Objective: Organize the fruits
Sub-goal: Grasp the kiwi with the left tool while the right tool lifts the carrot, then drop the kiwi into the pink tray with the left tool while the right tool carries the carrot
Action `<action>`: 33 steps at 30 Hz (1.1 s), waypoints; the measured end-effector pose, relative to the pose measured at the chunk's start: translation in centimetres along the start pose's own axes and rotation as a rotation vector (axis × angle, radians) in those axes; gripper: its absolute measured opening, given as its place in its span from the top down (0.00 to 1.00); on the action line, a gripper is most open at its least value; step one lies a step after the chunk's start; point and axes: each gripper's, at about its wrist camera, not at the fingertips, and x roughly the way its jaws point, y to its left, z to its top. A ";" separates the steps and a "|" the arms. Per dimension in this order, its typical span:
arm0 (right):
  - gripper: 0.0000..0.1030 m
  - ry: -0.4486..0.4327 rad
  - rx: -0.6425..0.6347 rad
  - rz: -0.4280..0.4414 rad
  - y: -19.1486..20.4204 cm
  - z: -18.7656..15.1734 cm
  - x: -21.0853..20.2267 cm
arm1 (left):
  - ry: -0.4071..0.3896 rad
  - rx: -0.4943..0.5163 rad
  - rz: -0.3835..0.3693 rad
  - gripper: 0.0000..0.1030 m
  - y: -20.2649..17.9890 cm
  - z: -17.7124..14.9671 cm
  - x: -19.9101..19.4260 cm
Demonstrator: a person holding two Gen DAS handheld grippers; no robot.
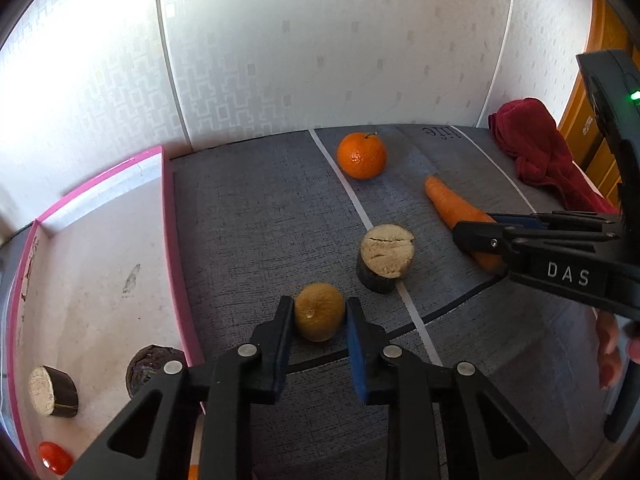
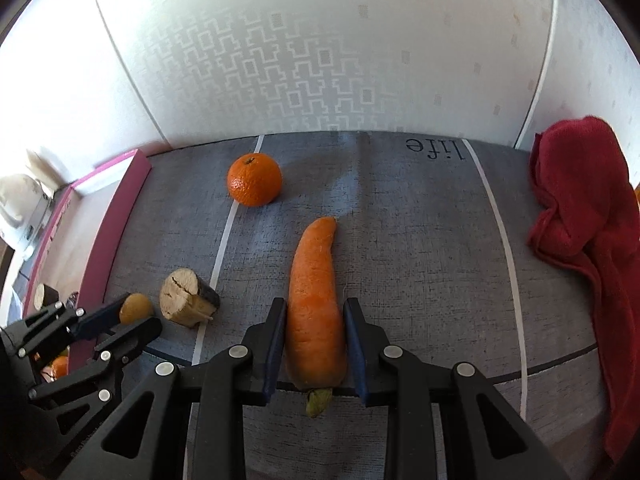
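We list a small round dull-yellow fruit [image 1: 319,312] on the grey woven worktop [image 1: 256,216], clamped by the left hand-held gripper [image 1: 319,322]. The long orange carrot [image 2: 316,312], right of it, is clamped by the right hand-held gripper [image 2: 316,338]. The pink-rimmed white tray [image 1: 100,260], left, holds a cut dark-skinned aubergine piece [image 1: 52,391], a dark round fruit [image 1: 148,366] and a small red fruit [image 1: 54,456].

A dull yellow-brown citrus [image 1: 319,312], a bright orange [image 1: 361,156], a carrot [image 2: 316,300] and a cut eggplant stub [image 1: 385,256] lie apart on grey cloth [image 1: 260,220].
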 end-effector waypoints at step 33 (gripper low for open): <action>0.72 -0.121 0.183 0.221 0.1 0.1 -4.0 | -0.115 -0.093 0.030 0.75 3.5 -0.7 -6.7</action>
